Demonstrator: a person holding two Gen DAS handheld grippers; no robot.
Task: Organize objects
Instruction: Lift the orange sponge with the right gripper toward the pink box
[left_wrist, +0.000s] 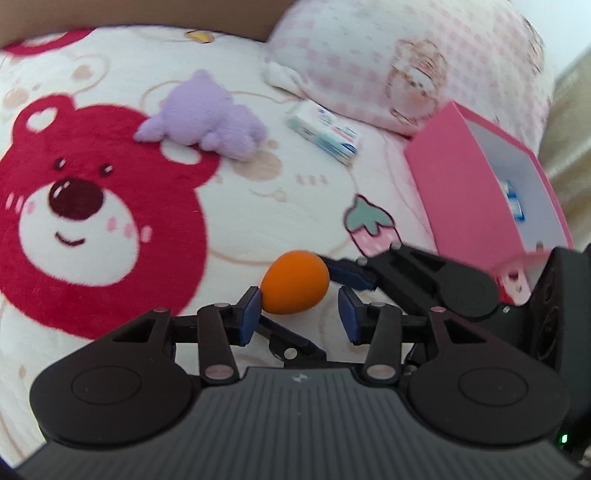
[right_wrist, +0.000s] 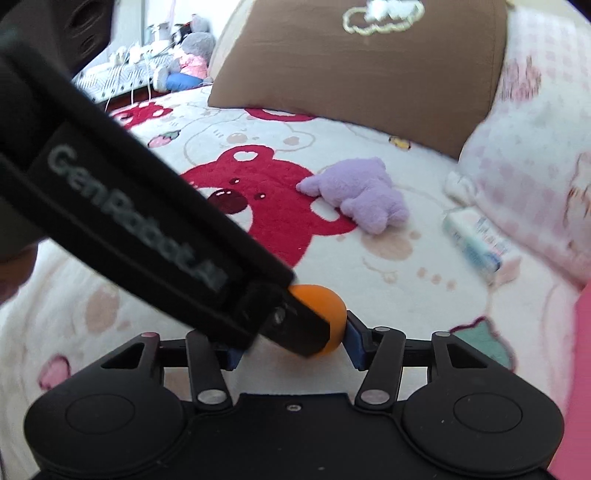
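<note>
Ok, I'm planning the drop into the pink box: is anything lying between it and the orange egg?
No loose thing: only bare blanket lies between the orange egg and the pink box. The right claw does reach in from the box's side. The small carton lies farther back, off that line.

Left claw (left_wrist: 298, 317) – right claw (right_wrist: 293, 349) (crossed) – parted
</note>
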